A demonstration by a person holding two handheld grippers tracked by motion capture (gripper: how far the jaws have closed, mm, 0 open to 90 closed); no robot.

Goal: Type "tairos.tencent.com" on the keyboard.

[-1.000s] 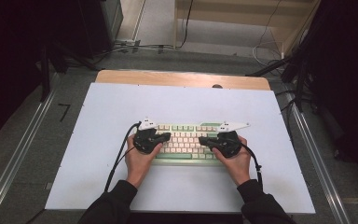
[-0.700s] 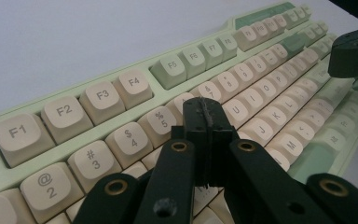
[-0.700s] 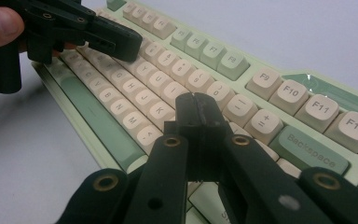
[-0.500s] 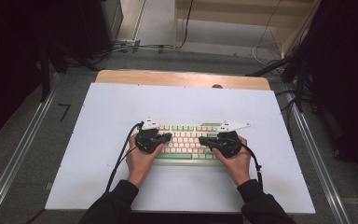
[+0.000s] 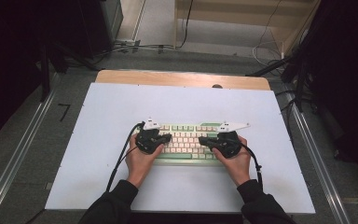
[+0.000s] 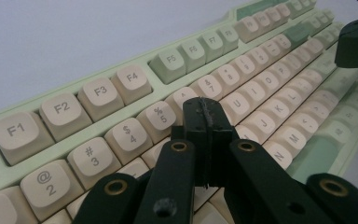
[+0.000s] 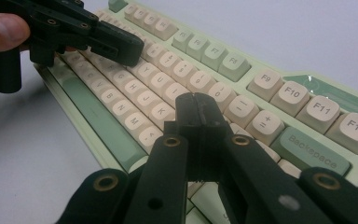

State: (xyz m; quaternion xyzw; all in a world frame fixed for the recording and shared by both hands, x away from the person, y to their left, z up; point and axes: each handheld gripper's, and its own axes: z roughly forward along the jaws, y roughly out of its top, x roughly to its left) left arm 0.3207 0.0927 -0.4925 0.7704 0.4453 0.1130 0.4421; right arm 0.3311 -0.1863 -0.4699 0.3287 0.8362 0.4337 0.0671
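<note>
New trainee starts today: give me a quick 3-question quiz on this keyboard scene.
1. True or false: both grippers have their jaws shut.
2. What does the keyboard rest on: A) white table top, B) wooden tray, C) grey cloth?
3. In the right gripper view, which green key lies just right of the right gripper?

Key
1. True: left gripper and right gripper both have their pads pressed together, nothing between.
2. A, the white table top.
3. Backspace key.

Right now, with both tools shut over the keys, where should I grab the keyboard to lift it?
Probably the keyboard by its short ends, one tool from each side. It lies flat and wide on the white mat. The left tool and right tool must open first.
</note>
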